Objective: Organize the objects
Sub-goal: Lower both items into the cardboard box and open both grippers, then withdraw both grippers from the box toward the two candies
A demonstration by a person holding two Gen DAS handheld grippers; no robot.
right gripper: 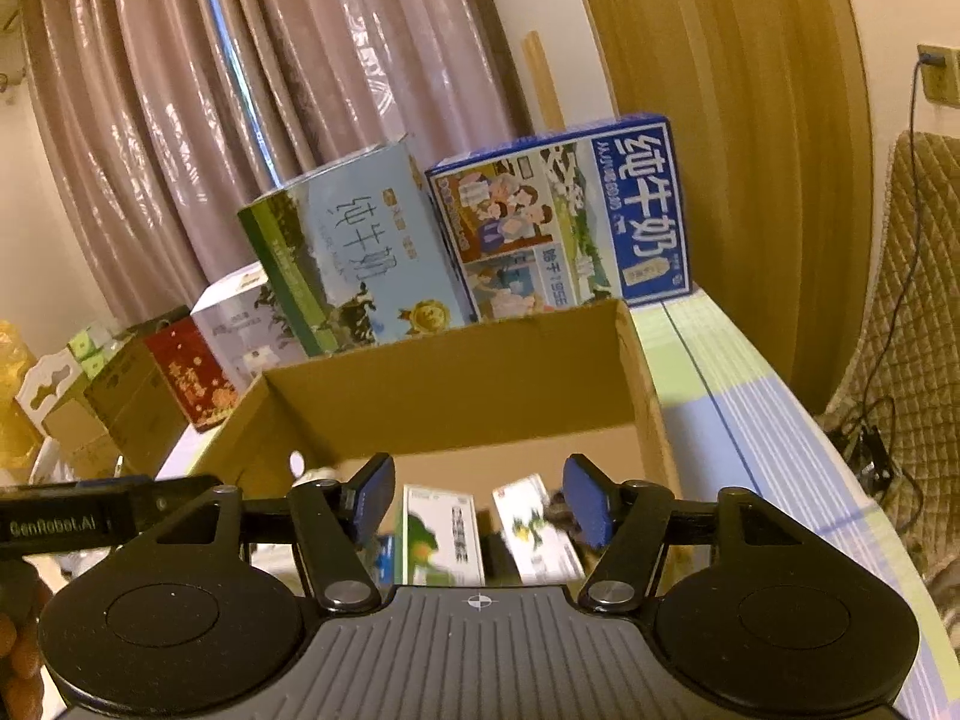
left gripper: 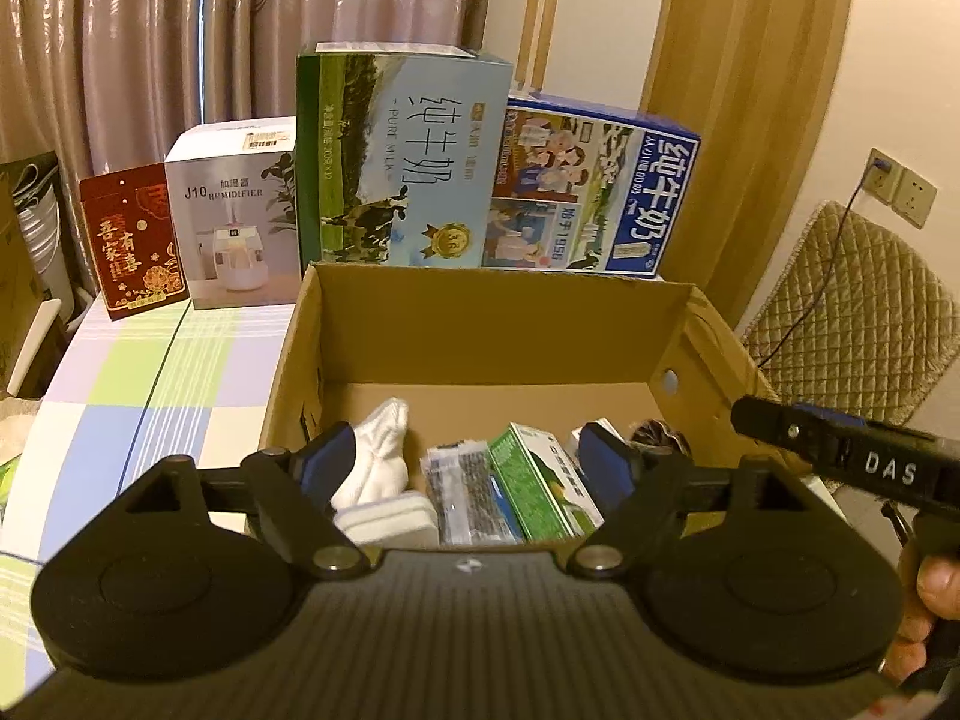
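An open cardboard box (left gripper: 480,324) stands on the checked tablecloth. On its floor lie a white sock (left gripper: 375,456), a white pad (left gripper: 387,517), a clear packet of dark pieces (left gripper: 459,489) and a green-and-white carton (left gripper: 540,486). My left gripper (left gripper: 474,465) hangs open over the box's near edge with nothing between its blue pads. From the right wrist view, my right gripper (right gripper: 480,507) is also open and empty above the same box (right gripper: 456,396), over two small green-and-white cartons (right gripper: 444,534). The right gripper's body (left gripper: 840,456) reaches in from the right of the left wrist view.
Behind the box stand a green milk carton case (left gripper: 408,162), a blue milk case (left gripper: 594,192), a white humidifier box (left gripper: 234,222) and a red gift box (left gripper: 135,240). A quilted chair (left gripper: 852,324) sits to the right. Bare tablecloth (left gripper: 150,384) lies left of the box.
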